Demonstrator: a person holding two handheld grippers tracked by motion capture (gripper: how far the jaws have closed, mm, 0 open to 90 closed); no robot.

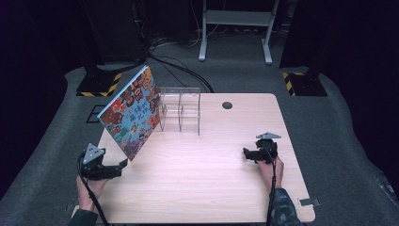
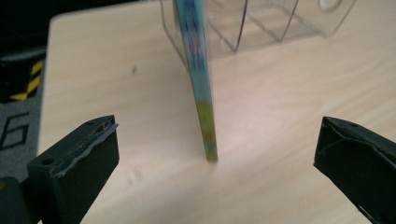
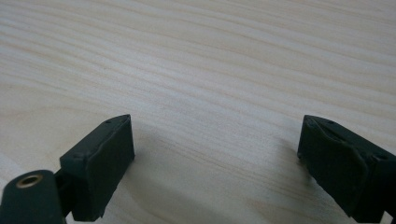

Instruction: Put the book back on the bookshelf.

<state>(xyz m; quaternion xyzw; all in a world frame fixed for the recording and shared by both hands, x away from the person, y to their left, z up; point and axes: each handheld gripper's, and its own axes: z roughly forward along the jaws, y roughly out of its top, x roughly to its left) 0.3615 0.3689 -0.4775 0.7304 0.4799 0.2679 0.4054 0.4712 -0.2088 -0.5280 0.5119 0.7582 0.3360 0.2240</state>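
Note:
A colourful picture book (image 1: 131, 112) stands tilted on one lower corner on the wooden table (image 1: 202, 188), its top leaning by a clear acrylic rack (image 1: 181, 110). My left gripper (image 1: 121, 165) sits low at the table's front left, just short of that corner. In the left gripper view its jaws stand wide open (image 2: 219, 140), and the book's thin edge (image 2: 200, 84) rises between and beyond them, untouched, with the rack (image 2: 261, 23) behind it. My right gripper (image 1: 245, 153) rests at the right side of the table, open (image 3: 215, 135) over bare wood, with nothing between its jaws.
A round cable hole (image 1: 227, 105) lies near the table's far edge. On the floor beyond are black cables (image 1: 179, 66), two stand bases with yellow-black stripes (image 1: 99, 85) (image 1: 301, 82) and a grey metal frame (image 1: 235, 28).

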